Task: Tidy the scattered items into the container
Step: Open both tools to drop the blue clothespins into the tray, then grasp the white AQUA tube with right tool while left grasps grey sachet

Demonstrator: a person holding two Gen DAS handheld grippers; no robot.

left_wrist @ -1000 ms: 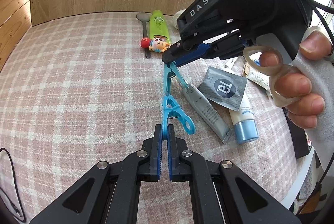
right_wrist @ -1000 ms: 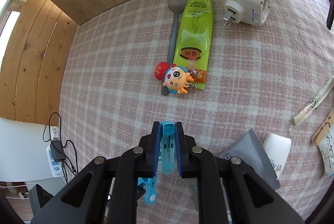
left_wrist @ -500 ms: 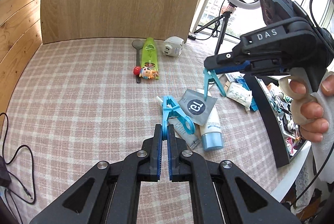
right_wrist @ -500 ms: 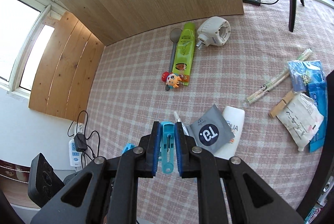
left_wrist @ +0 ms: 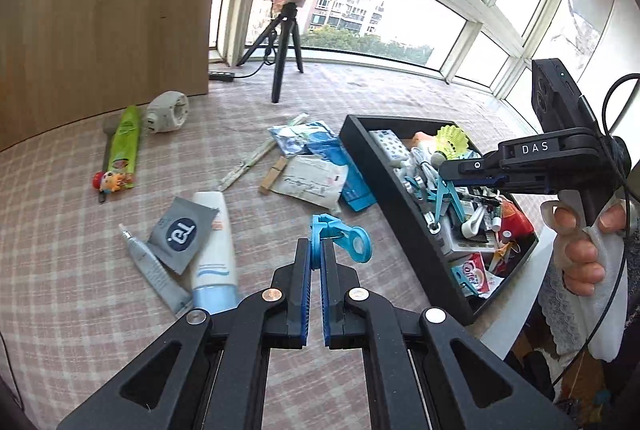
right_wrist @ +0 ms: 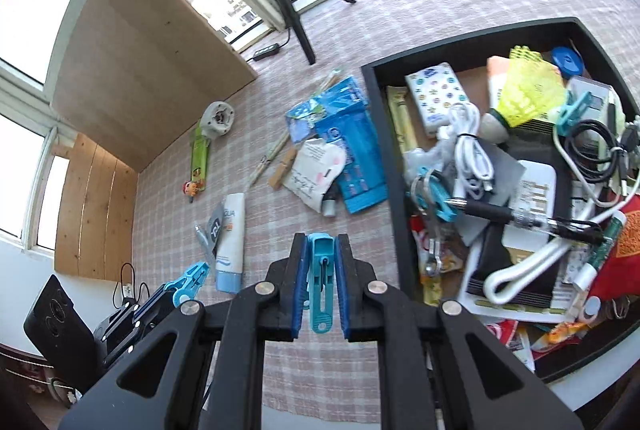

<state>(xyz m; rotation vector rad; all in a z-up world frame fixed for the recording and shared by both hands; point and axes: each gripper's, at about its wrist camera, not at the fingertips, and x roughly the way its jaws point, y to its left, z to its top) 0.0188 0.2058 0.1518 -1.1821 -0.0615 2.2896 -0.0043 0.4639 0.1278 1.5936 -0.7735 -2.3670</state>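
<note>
My left gripper (left_wrist: 316,250) is shut on a blue clothes peg (left_wrist: 340,238) with a ring end, held above the checked cloth left of the black tray (left_wrist: 384,181). My right gripper (right_wrist: 322,250) is shut on a second blue peg (right_wrist: 322,282). In the left wrist view that right gripper (left_wrist: 444,175) hangs its peg (left_wrist: 444,195) over the tray's crowded contents. The right wrist view has the tray (right_wrist: 394,157) to the right, and the left gripper (right_wrist: 176,290) with its peg (right_wrist: 188,280) at lower left. A hand (left_wrist: 580,246) grips the right handle.
On the cloth lie a white tube (left_wrist: 212,242), a grey sachet (left_wrist: 182,230), a thin grey tube (left_wrist: 154,274), a green tube (left_wrist: 126,145), a doll keychain (left_wrist: 110,181), a white plug adapter (left_wrist: 166,117), packets (left_wrist: 320,165) and a wooden peg (left_wrist: 274,173). A ring-light tripod (left_wrist: 286,53) stands behind.
Both grippers have risen and swung right from the middle of the cloth toward the black tray, each carrying its blue peg. The tray has come into view.
</note>
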